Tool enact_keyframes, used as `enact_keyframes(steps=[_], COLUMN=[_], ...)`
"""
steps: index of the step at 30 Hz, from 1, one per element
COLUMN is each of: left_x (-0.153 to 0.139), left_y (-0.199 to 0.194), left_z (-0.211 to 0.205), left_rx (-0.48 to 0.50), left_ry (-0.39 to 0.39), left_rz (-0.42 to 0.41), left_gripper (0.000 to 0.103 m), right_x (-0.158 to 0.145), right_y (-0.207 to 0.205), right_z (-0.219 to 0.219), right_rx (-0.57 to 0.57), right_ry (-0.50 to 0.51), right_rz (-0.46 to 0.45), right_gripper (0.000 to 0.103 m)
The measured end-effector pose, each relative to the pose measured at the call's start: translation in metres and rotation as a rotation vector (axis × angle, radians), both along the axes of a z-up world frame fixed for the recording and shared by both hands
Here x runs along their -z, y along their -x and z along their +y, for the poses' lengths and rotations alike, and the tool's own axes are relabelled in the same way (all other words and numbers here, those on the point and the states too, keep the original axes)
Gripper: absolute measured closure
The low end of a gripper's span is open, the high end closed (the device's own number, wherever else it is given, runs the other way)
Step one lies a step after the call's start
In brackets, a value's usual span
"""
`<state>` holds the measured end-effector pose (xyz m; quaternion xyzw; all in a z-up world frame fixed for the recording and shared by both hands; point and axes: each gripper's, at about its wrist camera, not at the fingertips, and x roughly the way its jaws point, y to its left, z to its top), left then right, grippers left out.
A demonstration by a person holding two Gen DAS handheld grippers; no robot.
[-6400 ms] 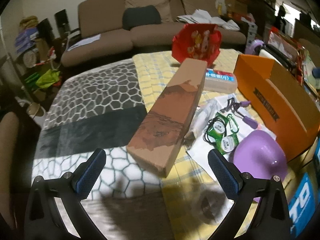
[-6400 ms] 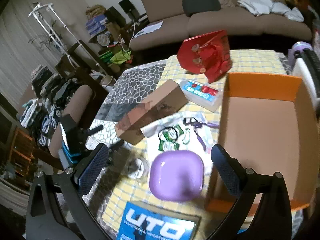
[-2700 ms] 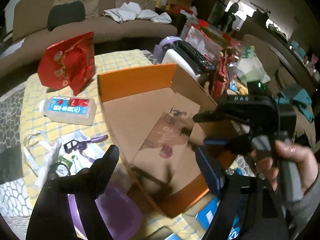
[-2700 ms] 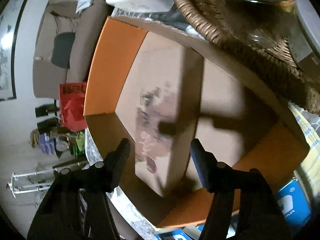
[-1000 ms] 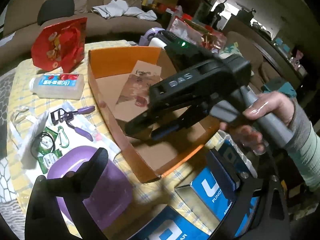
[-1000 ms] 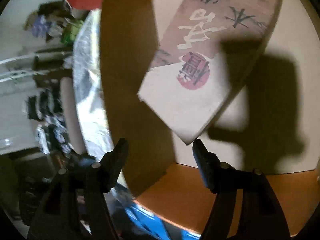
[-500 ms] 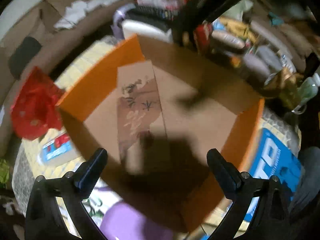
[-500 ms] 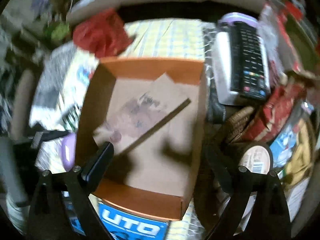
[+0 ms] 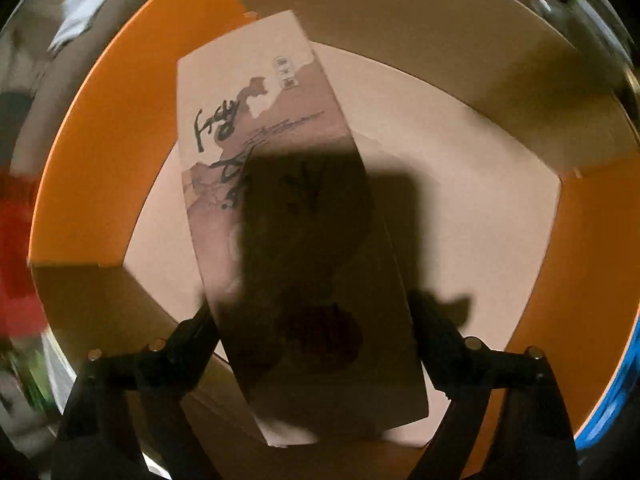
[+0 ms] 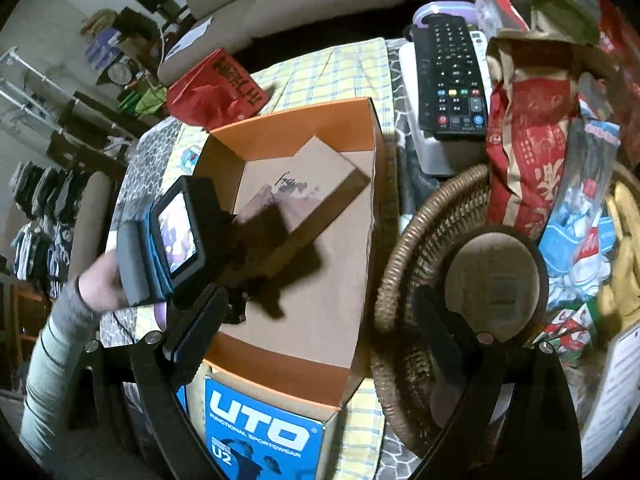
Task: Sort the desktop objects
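A table carried everything, spread with a yellow checked cloth (image 10: pixel 344 76) beside a grey honeycomb-patterned cloth (image 10: pixel 150 148). On it sat an open orange box (image 10: pixel 374 184), a red bag (image 10: pixel 216 88) behind it, a blue UTO pack (image 10: pixel 260 436) at its near end, and a wicker basket (image 10: pixel 404 272) to its right. Behind the basket lay a remote (image 10: pixel 450 76) on a white device (image 10: pixel 434 156).
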<state>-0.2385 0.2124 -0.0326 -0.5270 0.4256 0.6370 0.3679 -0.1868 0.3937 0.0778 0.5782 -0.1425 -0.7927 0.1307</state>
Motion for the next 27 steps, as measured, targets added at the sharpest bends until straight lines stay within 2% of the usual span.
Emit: enact_keyframes(steps=[3, 9, 12, 14, 16, 18, 20, 22, 23, 25, 27], left_x=[0.002, 0.009, 0.01, -0.001, -0.019, -0.039, -0.063, -0.069, -0.07, -0.066, -0.055], left_y=[-0.019, 0.0, 0.011, 0.013, 0.013, 0.008, 0.006, 0.009, 0.009, 0.001, -0.013], left_z=[0.007, 0.011, 0.015, 0.014, 0.005, -0.009, -0.035, -0.077, -0.092, -0.116, -0.124], left_rx=[0.183, 0.283, 0.267, 0.234, 0.161, 0.082, -0.071, -0.216, -0.279, -0.391, -0.454], left_ry=[0.058, 0.215, 0.298, 0.255, 0.146, 0.033, -0.117, -0.241, -0.282, -0.313, -0.312], left_rz=[0.055, 0.194, 0.329, 0.344, 0.296, 0.268, 0.228, 0.184, 0.189, 0.213, 0.231], left_gripper=[0.013, 0.013, 0.013, 0.012, 0.008, 0.008, 0.008, 0.008, 0.008, 0.008, 0.008], right_x=[0.002, 0.006, 0.009, 0.012, 0.014, 0.015, 0.015, 0.017, 0.019, 0.027, 0.038], right_y=[-0.003, -0.007, -0.006, -0.006, -0.004, -0.004, -0.004, -0.006, -0.006, -0.007, -0.01], right_z=[0.002, -0.001, -0.008, -0.014, -0.021, -0.03, -0.036, -0.045, -0.049, -0.063, -0.081], right_rx=[-0.003, -0.019, -0.033, -0.047, -0.058, -0.08, -0.097, -0.115, -0.123, -0.156, -0.189], right_ry=[0.015, -0.006, -0.039, -0.039, -0.058, -0.073, -0.09, -0.099, -0.095, -0.086, -0.072], right_rz=[0.009, 0.006, -0.001, -0.003, 0.0, 0.012, 0.023, 0.031, 0.032, 0.028, 0.019], right_gripper=[0.01, 0.01, 0.01, 0.01, 0.01, 0.01, 0.01, 0.01, 0.01, 0.01, 0.01])
